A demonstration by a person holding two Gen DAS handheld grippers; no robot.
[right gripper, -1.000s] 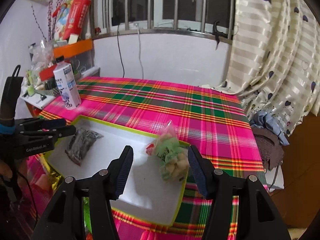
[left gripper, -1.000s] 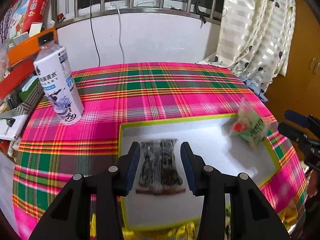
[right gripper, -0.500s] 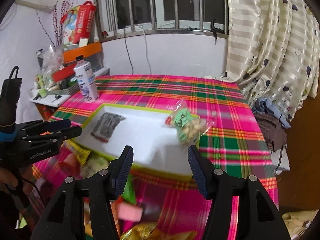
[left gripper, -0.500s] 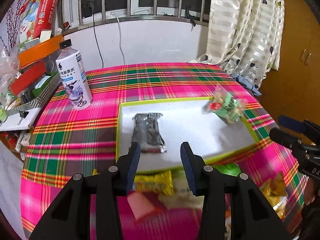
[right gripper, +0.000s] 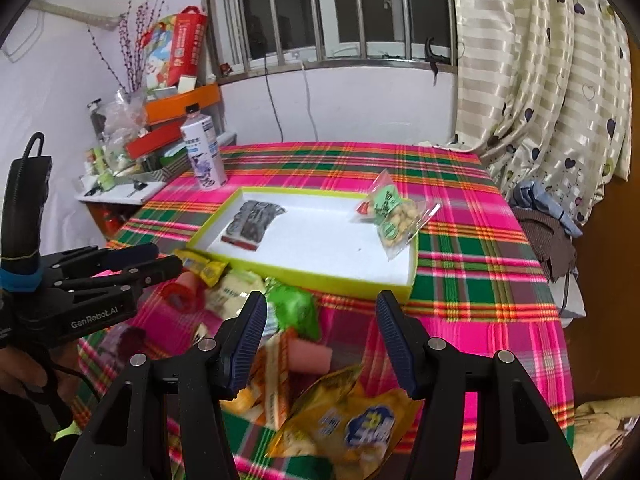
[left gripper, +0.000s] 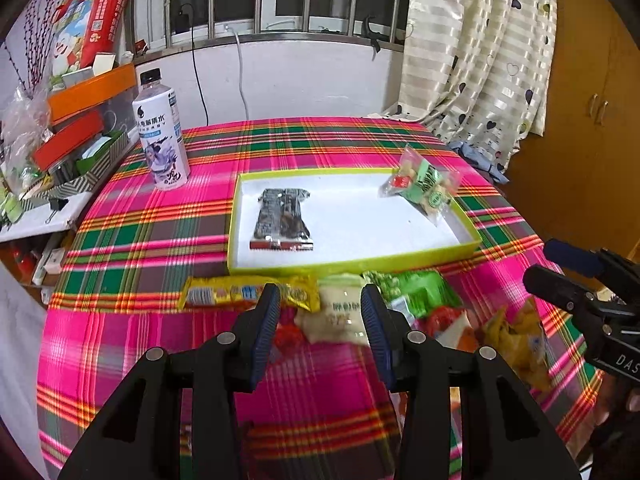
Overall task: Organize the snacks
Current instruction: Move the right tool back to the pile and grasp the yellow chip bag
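On the pink plaid tablecloth [left gripper: 160,248], loose snack packets [right gripper: 340,420] lie heaped before a shallow yellow-green tray [left gripper: 280,268].
Both my left gripper [left gripper: 320,312] and right gripper [right gripper: 320,320] stand spread, gripping nothing; two packets lie inside the tray.

The white floor of the green-rimmed tray [left gripper: 466,247] lies bare between the dark snack packet [left gripper: 282,220] at its left end and the green peanut bag [left gripper: 426,190] propped on its far right corner. Its near rim is crowded by a heap of loose snack packets [right gripper: 280,320] on the plaid tablecloth [left gripper: 160,240]. A water bottle [left gripper: 160,136] stands left of the tray; beyond it, cluttered boxes [left gripper: 80,120] block the table's left edge. The far cloth lies bare.
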